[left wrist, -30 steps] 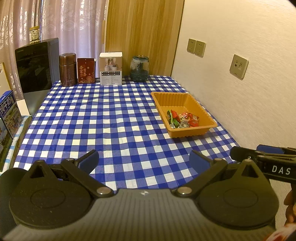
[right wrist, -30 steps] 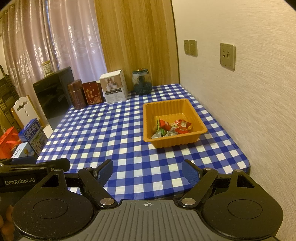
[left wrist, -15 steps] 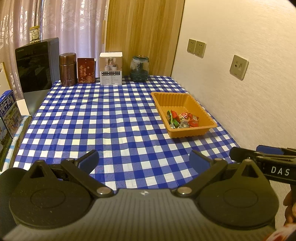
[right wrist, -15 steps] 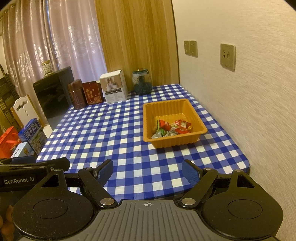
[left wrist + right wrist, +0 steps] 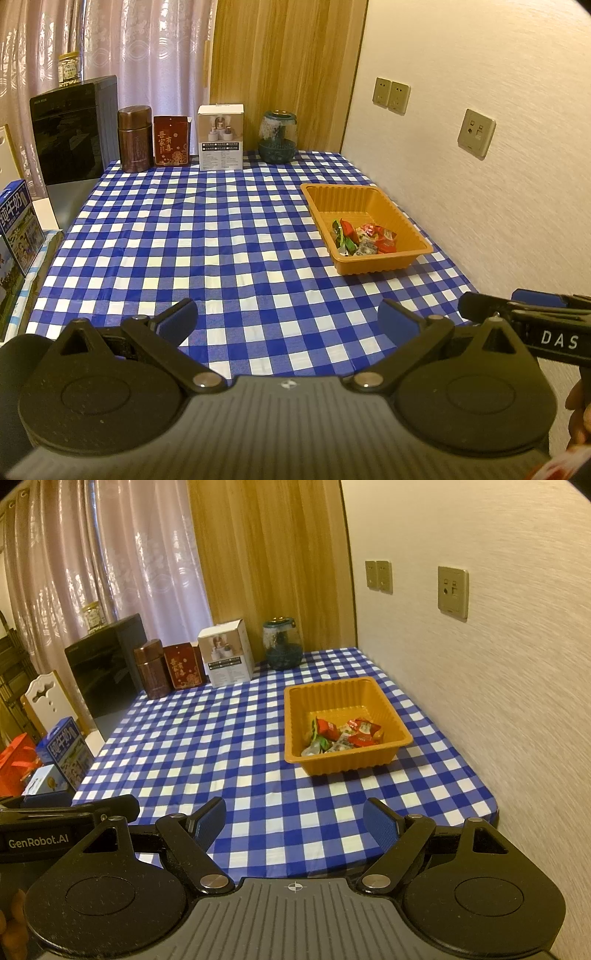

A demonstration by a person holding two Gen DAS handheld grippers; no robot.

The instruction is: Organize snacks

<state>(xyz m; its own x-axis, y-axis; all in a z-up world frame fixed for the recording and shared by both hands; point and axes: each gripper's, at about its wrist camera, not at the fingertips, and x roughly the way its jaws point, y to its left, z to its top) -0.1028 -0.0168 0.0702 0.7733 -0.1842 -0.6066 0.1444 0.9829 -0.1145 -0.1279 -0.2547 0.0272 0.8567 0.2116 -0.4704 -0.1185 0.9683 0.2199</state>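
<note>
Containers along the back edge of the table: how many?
4, left to right: brown canister, red box, white box, glass jar. None visibly hidden behind them.

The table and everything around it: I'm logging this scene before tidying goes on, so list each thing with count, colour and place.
Tablecloth: one, blue and white check, covering the table.
Tray: one, orange, right side near the wall.
Wrapped snacks: several, mostly red with some green, in the tray's near end.
Canister: one, brown, far edge.
Red box: one, beside the canister.
White box: one, far edge, middle.
Glass jar: one, dark teal, far edge by the wood panel.
Black appliance: one, far left.
Milk carton box: one, blue, left of the table.
Left gripper: open, empty.
Right gripper: open, empty.
</note>
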